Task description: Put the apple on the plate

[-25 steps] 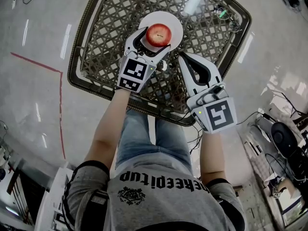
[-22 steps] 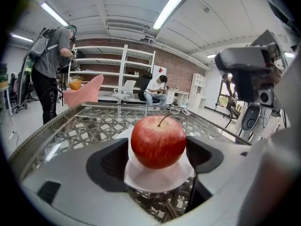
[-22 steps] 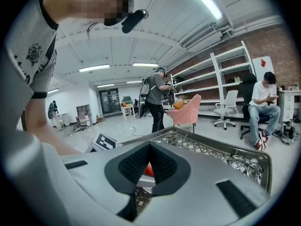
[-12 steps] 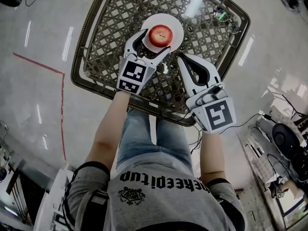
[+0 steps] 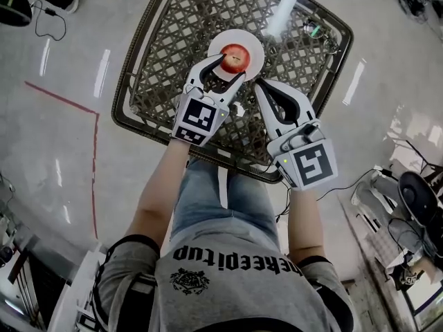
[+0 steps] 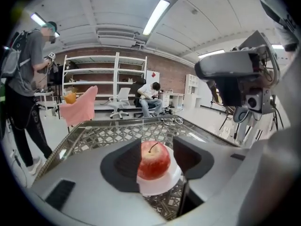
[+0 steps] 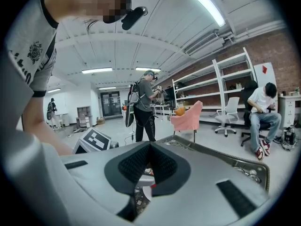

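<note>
Lattice desk (image 5: 159, 54) carries a white plate (image 5: 255, 43), where a red apple (image 5: 235, 57) sits upright, stem pointing at the ceiling. Left claw (image 5: 225, 71), its jaws just narrowing, frames the fruit without clamping it. Right claw (image 5: 257, 87) hovers alongside, jaws together and empty.

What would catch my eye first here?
A red apple sits on a white plate towards the far side of the lattice table. The left gripper frames it: its jaws have just been closing, with the apple between them but not gripped. The right gripper, shut, hovers beside the plate.
</note>
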A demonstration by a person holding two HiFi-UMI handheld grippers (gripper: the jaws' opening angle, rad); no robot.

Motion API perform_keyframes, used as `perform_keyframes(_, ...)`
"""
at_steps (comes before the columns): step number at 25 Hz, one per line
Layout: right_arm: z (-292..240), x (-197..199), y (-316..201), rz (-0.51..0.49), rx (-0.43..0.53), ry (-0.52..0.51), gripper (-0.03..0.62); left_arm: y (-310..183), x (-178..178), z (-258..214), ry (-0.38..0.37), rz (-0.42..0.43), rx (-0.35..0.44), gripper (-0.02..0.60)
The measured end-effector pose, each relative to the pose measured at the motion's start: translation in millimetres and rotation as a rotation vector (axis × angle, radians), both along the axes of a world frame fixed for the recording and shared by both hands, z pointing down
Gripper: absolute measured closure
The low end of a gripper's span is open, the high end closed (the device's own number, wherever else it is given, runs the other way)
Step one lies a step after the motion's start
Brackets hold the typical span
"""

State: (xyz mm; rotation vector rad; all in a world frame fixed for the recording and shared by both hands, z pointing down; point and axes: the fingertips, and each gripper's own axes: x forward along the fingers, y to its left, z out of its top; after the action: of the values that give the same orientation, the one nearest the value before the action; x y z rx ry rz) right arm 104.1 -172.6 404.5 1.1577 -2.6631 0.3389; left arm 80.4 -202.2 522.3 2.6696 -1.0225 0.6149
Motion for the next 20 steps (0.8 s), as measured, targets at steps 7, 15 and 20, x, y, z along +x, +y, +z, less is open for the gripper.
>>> perform_keyframes(7, -19.7, -5.4, 4.2, 0.010, 0.025, 0.003, 0.594, 3.7, -8.0, -33.5, -0.010, -0.004, 0.058, 0.569)
perform_keyframes(15, -39.7, -14.6, 9.4, 0.020, 0.052, 0.008, 0.594, 13.4, -12.9, -79.6, 0.050, 0.024, 0.080, 0.572)
perform_keyframes(20, -54.1, -19.7, 13.7, 0.035, 0.068, 0.012, 0.594, 23.6, -13.5, -122.6, 0.116, 0.067, 0.110, 0.571)
